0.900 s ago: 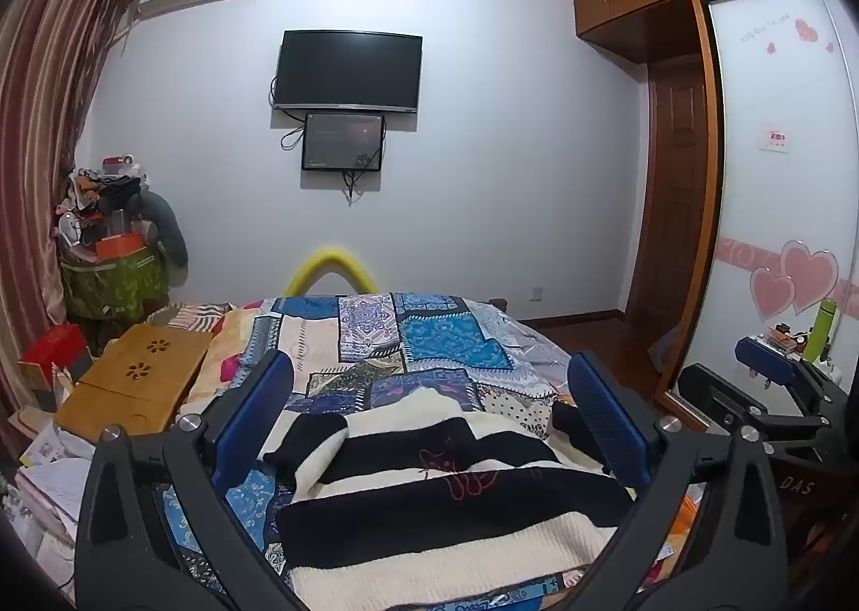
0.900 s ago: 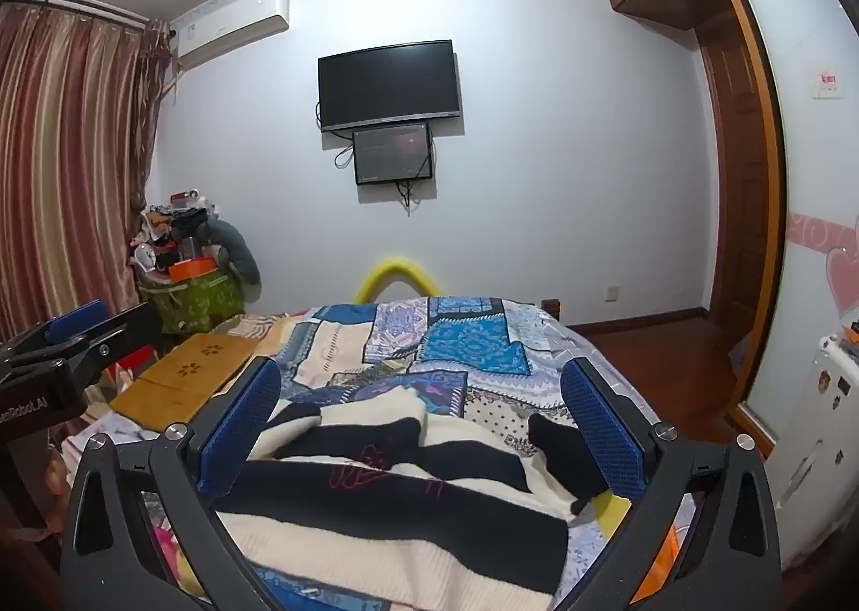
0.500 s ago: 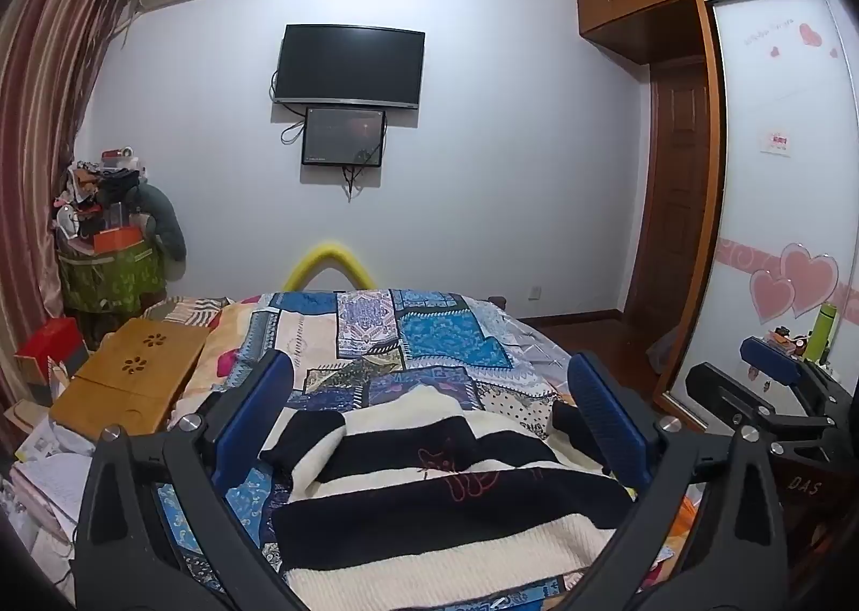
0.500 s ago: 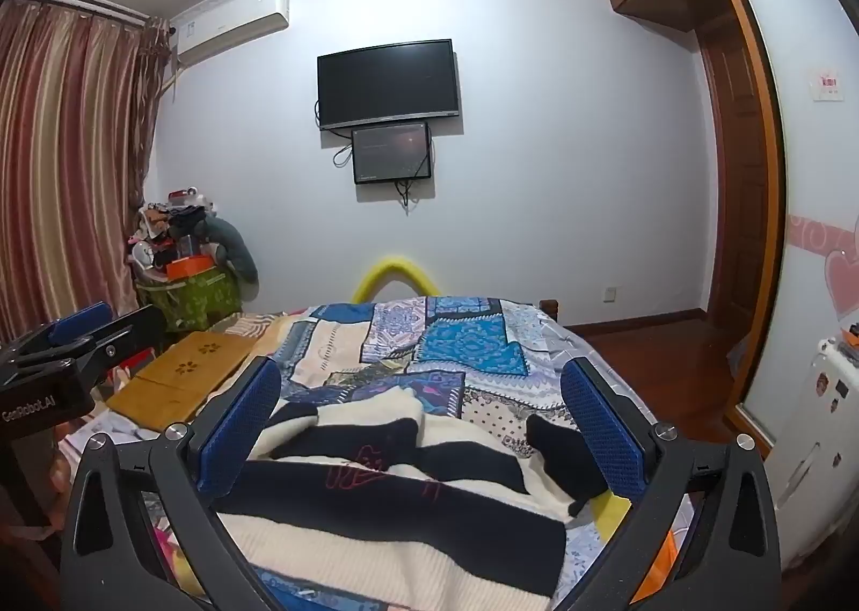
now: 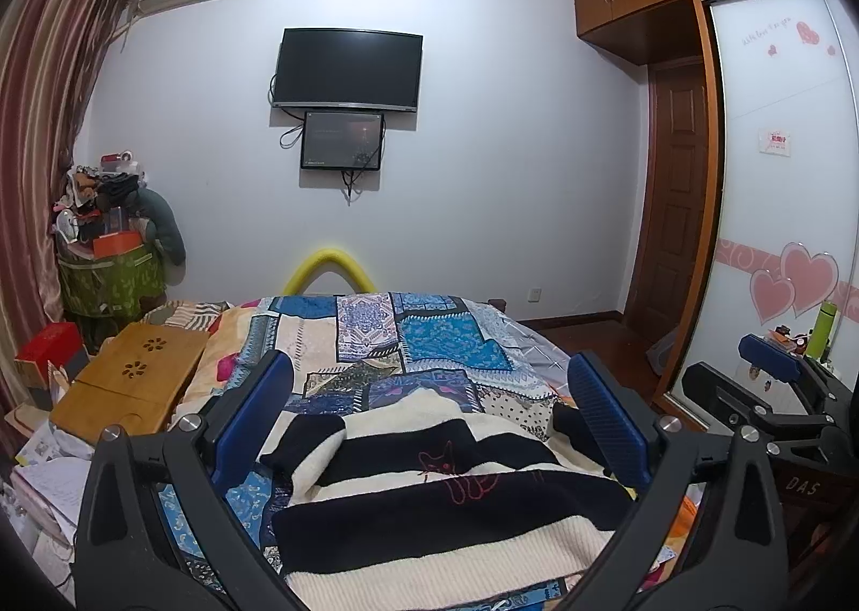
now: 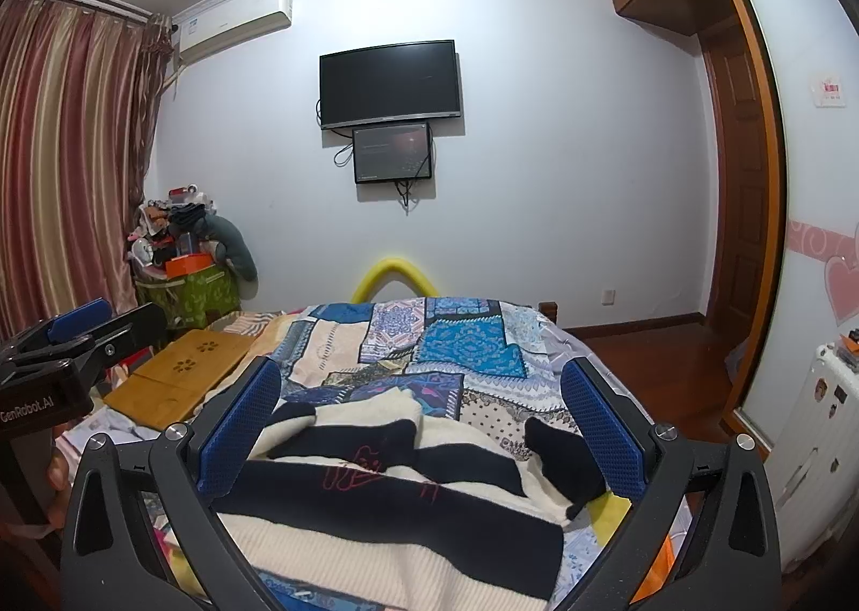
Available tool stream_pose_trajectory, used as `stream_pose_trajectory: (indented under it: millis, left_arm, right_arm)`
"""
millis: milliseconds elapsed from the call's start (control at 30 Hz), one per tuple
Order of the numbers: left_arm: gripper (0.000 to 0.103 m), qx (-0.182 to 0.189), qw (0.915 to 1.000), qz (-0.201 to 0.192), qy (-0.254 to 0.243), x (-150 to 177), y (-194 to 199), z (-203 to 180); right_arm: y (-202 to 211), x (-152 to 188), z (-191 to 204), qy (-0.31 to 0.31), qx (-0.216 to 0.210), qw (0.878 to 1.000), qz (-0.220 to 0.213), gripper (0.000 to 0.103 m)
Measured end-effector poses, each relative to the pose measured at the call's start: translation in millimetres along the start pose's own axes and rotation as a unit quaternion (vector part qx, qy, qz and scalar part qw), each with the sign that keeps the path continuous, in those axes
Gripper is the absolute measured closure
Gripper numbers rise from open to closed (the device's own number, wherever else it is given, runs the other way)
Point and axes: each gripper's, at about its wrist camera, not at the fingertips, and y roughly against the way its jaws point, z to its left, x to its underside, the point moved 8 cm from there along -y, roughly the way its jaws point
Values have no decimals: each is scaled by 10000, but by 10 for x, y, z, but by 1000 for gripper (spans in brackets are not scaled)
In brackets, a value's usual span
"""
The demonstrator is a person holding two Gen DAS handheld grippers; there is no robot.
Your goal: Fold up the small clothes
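Note:
A small cream and black striped sweater with a red line drawing lies spread on the patchwork bedspread; it also fills the lower middle of the right wrist view. My left gripper hovers above the sweater, open, blue pads wide apart with nothing between them. My right gripper is likewise open and empty over the sweater. In the left wrist view the right gripper shows at the right edge; in the right wrist view the left gripper shows at the left edge.
A wooden lap tray lies on the bed's left side beside papers and a red box. A cluttered green basket stands by the curtain. A wardrobe with a sliding door runs along the right. A television hangs on the far wall.
Both views have drifted only slightly; the grippers stay wide open above the sweater, which has not moved.

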Motion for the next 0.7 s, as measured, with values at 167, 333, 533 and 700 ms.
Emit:
stream_pose_trajectory:
  millis: [167,333,533,700]
  left_arm:
    - [0,8,10000,2,-3,-27,18,-3]
    - [0,9,10000,5,-2,-29,19,1]
    - [0,48,10000,25,11,-33,17,2]
    - [0,42,10000,18,22,-27,18,4]
  right_arm:
    - [-3,-8,-23,11,0,10000,1,0]
    - [-2,-7,-20,18,-1,10000,-5,0]
    - [0,-12,-17,23,0,10000,-6,0]
    - [3,-12,-13,31,1,10000,-11,0]
